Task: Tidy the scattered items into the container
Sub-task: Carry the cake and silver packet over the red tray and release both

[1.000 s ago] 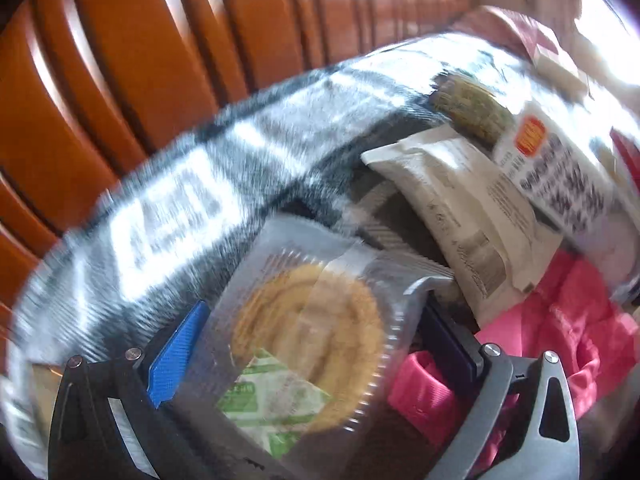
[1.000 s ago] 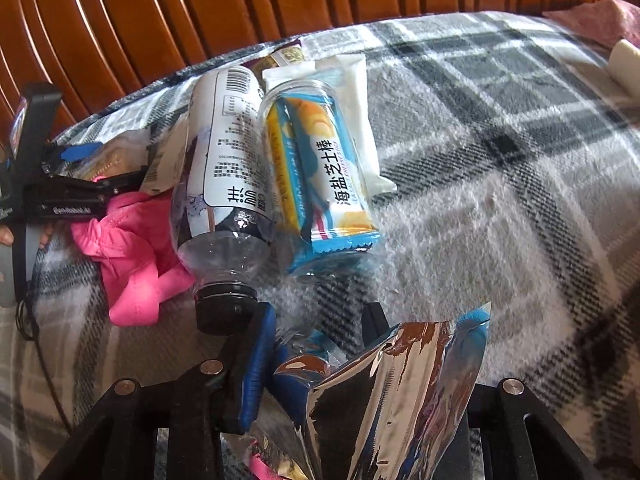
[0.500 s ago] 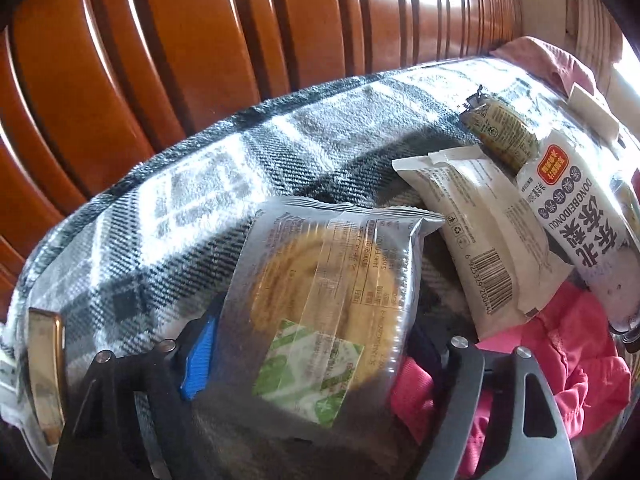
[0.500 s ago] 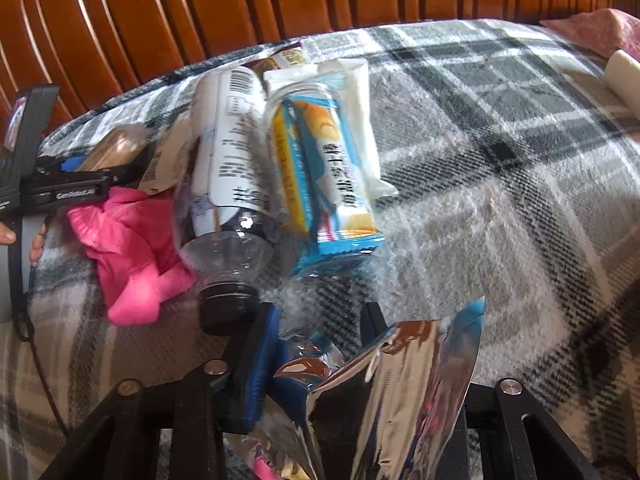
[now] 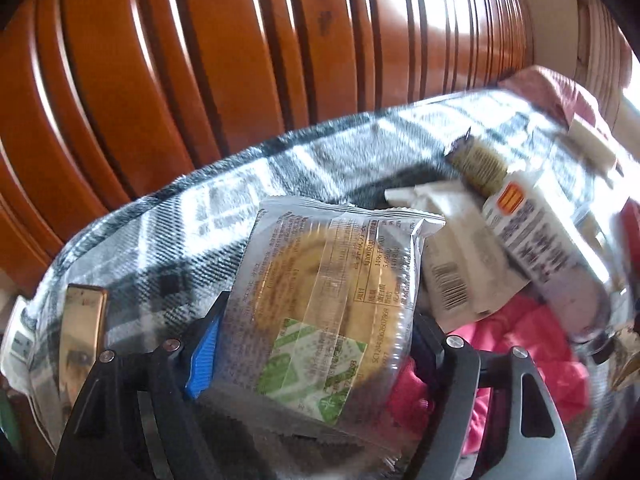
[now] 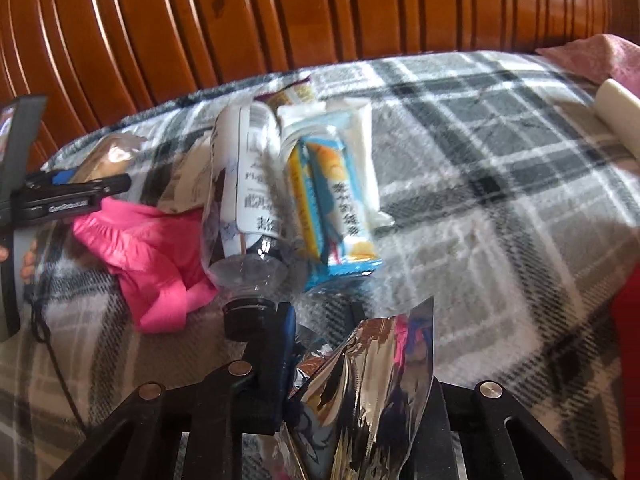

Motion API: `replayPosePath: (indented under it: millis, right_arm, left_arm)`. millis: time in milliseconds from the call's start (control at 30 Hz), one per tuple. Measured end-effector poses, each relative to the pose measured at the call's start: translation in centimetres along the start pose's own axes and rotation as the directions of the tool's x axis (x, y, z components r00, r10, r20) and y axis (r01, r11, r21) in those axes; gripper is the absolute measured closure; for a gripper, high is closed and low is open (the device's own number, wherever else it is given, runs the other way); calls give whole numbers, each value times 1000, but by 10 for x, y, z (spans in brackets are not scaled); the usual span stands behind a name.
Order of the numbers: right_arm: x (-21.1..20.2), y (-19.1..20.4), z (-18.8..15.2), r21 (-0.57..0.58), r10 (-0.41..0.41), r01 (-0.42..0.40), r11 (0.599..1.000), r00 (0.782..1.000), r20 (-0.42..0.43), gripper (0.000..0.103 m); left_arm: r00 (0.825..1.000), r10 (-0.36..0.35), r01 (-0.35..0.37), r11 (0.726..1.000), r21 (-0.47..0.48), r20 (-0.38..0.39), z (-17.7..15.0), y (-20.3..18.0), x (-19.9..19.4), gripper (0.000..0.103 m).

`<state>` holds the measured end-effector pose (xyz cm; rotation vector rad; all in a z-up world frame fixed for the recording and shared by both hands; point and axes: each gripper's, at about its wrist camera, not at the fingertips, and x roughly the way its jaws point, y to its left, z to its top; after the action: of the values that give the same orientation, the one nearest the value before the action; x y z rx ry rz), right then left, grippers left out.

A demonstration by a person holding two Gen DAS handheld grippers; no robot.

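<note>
L gripper point(image 5: 316, 344) jaws clamp a wrapped round cake pack point(image 5: 328, 300), held up over the plaid blanket point(image 5: 168, 248). R gripper point(image 6: 320, 344) jaws pinch a crumpled silver foil wrapper point(image 6: 368, 392). Pink bag point(image 6: 144, 256), w/ bottle point(image 6: 244, 200) & blue snack pack point(image 6: 332, 208) just beside it, lies on blanket btwn grippers.

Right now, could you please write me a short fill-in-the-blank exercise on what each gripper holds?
1. The left gripper is shut on a clear packet holding a round ____.
2. The right gripper pinches a shiny ____ foil bag.
3. The plastic bottle lies on its ____ beside the pink bag.

Missing words: pastry; silver; side.
</note>
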<state>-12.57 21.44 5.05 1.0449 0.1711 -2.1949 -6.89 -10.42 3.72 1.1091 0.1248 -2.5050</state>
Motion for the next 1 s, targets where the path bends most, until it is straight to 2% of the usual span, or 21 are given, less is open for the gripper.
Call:
replayPosePath:
  millis: [233, 433, 567, 667, 767, 867, 1000]
  right_arm:
    - [-22, -8, -5, 71, 17, -19, 997, 999, 37, 80]
    - [-41, -16, -10, 129, 32, -42, 991, 996, 79, 80]
    - [-61, -23, -11, 152, -7, -12, 988, 992, 124, 80]
    - [-76, -29, -15, 169, -67, 42, 985, 988, 141, 80]
    - [-93, -40, -22, 198, -131, 99, 975, 979, 155, 80]
    - [-116, -61, -30, 241, -225, 184, 953, 962, 156, 80]
    - [-150, -97, -44, 303, -338, 284, 910, 930, 145, 80]
  left_arm:
    - [998, 7, -7, 1000, 4, 57, 3, -4, -36, 22]
    - [995, -41, 41, 999, 7, 90, 4, -11, -70, 22]
    - [991, -54, 44, 996, 83, 122, 9, -30, -94, 22]
    - [986, -96, 80, 990, 117, 135, 16, -51, -108, 22]
    - [970, -183, 163, 978, 132, 159, 27, -77, -124, 22]
    - [950, -250, 219, 961, 171, 188, 41, -120, -137, 22]
    - [914, -367, 316, 911, 265, 174, 61, -190, -143, 22]
